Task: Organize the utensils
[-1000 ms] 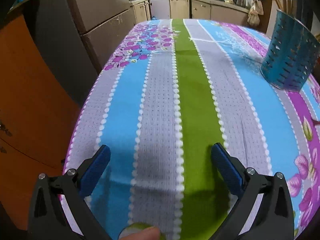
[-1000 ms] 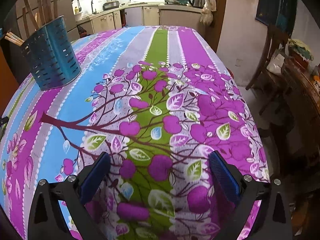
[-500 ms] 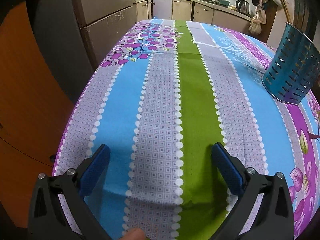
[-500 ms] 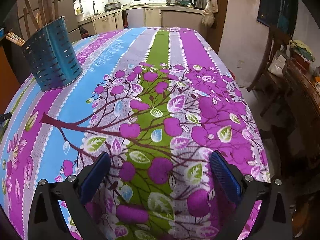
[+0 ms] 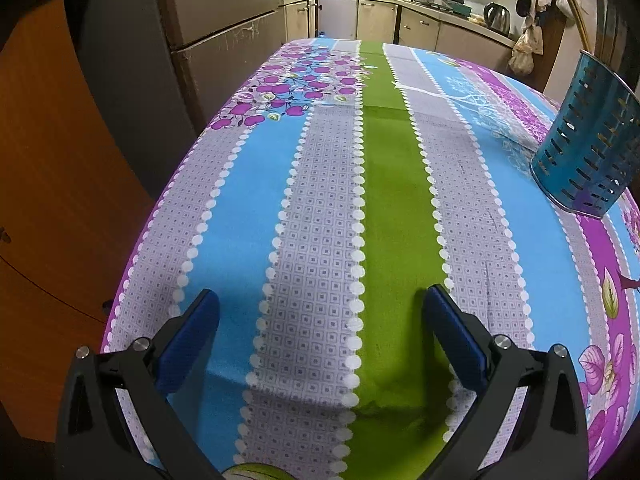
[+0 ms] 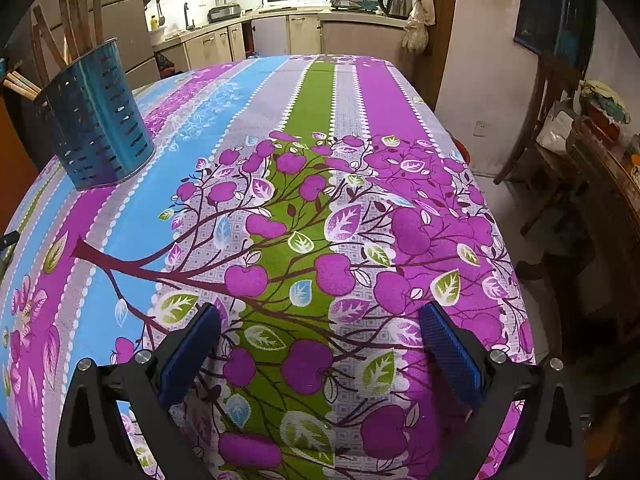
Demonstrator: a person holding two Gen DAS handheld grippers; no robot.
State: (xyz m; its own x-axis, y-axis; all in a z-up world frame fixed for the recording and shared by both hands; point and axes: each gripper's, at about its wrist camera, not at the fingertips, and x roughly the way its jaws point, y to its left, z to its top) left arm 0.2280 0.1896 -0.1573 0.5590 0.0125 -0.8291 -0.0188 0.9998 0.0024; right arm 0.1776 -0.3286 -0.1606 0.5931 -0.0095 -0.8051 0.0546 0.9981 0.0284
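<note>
**Both grippers empty above the table; utensils stand in the blue holder**

The left gripper point(image 5: 318, 312) hangs over the striped tablecloth point(image 5: 320, 216) with its jaws spread wide, holding nothing. The right gripper point(image 6: 320, 324) is likewise parted and empty above the printed purple tree. The perforated blue utensil holder point(image 6: 96, 120) stands upright near the table's middle, wooden utensils point(image 6: 78, 20) rising from it. Compared with a second ago, the left view has drawn back slightly, showing more of the table's near edge; the holder point(image 5: 588, 144) has not moved.
</note>
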